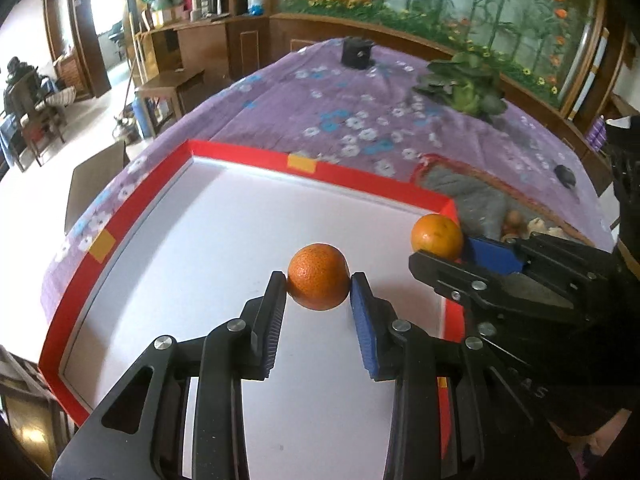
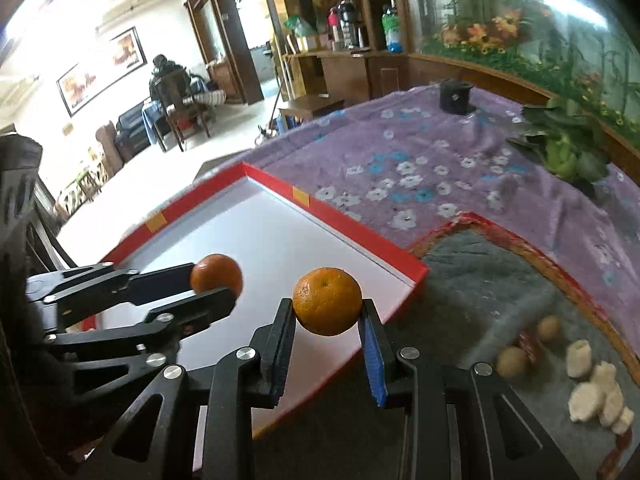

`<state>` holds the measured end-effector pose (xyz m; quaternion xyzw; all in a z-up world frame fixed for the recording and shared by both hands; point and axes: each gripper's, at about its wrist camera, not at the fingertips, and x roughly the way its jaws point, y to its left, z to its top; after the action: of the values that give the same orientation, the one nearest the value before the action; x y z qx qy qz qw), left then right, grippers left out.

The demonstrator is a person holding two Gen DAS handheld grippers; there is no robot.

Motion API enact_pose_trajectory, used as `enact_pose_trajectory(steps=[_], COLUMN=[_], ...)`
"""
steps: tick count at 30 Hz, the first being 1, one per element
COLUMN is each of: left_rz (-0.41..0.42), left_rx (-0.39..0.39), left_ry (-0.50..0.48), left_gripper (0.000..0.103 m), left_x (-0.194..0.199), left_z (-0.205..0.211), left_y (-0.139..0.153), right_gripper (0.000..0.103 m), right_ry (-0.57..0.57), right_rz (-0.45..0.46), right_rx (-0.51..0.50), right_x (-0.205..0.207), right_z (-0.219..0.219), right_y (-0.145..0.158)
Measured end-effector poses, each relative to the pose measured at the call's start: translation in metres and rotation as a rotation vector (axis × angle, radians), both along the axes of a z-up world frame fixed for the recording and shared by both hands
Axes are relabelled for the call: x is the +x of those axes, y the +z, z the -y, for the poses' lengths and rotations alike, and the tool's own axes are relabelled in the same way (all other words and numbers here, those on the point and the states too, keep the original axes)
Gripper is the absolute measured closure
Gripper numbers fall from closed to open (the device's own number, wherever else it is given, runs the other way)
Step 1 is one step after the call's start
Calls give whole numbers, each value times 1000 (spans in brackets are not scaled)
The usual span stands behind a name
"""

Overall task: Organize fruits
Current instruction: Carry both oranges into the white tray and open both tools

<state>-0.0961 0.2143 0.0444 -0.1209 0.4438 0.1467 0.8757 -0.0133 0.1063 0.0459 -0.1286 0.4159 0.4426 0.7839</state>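
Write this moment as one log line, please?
left gripper: shut on orange over red tray | right gripper: shut on second orange at tray's edge

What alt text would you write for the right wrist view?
The right gripper holds an orange in its jaws above the edge of a red-rimmed white tray. Left of it, the left gripper holds another orange.

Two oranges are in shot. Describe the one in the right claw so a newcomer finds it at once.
Start at the shallow white tray with red rim on the purple floral cloth. Over its corner nearest the grey mat, the right claw pinches a round orange. Unlike the other orange, its green stem dimple shows.
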Motion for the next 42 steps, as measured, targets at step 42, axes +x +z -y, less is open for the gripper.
enact_pose_trajectory(steps=[42], left_rz=[39], left_rx=[3], left_ry=[-63], left_gripper=[41], left_x=[10], left_z=[65], left_y=[24], right_gripper=[53], right_ry=[-106], right_rz=[103], right_rx=[23], right_x=[-42], right_z=[109], right_y=[37])
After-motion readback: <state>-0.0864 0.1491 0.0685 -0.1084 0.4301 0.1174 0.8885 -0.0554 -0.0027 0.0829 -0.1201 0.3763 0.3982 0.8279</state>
